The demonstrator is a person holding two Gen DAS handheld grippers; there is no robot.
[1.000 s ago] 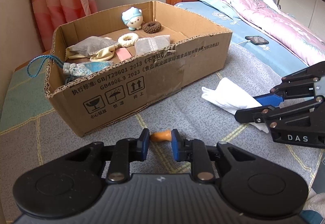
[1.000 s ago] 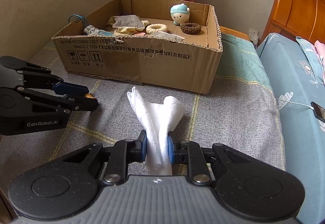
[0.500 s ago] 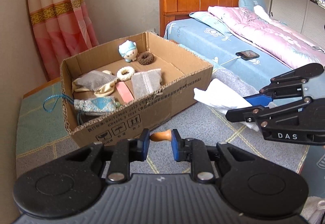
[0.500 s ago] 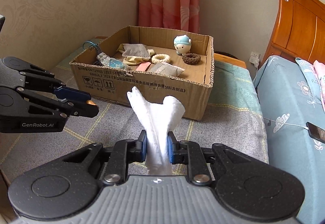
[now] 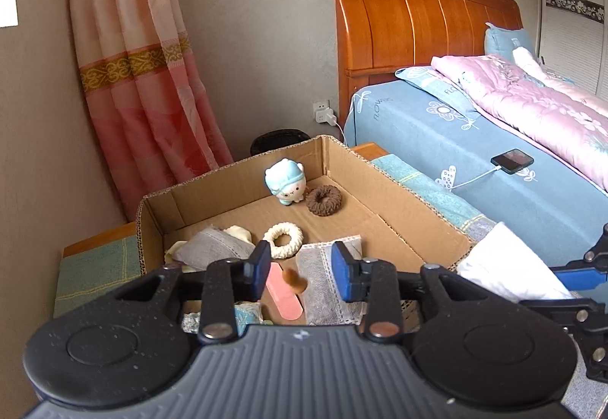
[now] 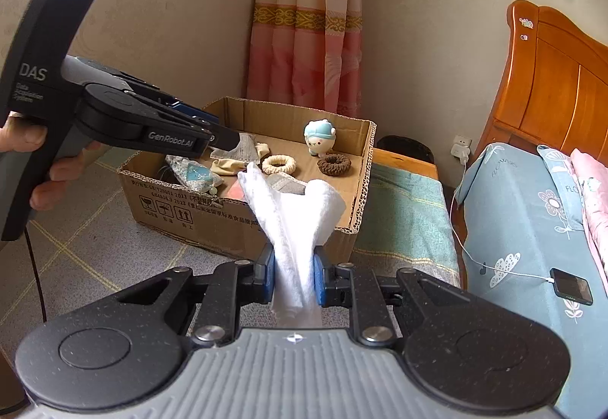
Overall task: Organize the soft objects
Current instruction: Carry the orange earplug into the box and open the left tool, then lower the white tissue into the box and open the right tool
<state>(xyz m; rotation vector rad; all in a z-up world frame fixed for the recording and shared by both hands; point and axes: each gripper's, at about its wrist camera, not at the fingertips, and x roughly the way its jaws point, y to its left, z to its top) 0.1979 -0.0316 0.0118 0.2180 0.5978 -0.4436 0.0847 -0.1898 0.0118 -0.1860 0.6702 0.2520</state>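
Note:
My left gripper is open above the cardboard box. A small orange-brown piece shows between its blue pads, free of them, over the box contents. My right gripper is shut on a white cloth and holds it up in front of the box. The cloth also shows at the right of the left wrist view. The box holds a small blue-capped plush, a brown scrunchie, a cream scrunchie, grey pouches and a pink strip.
The box stands on a grey and teal cloth-covered surface. A bed with a blue sheet, a pink quilt and a charging phone lies to the right. A pink curtain and the wall are behind.
Both grippers have risen and moved toward the box. My left gripper has opened and let go of the orange-brown piece over the box. My right gripper still holds the cloth.

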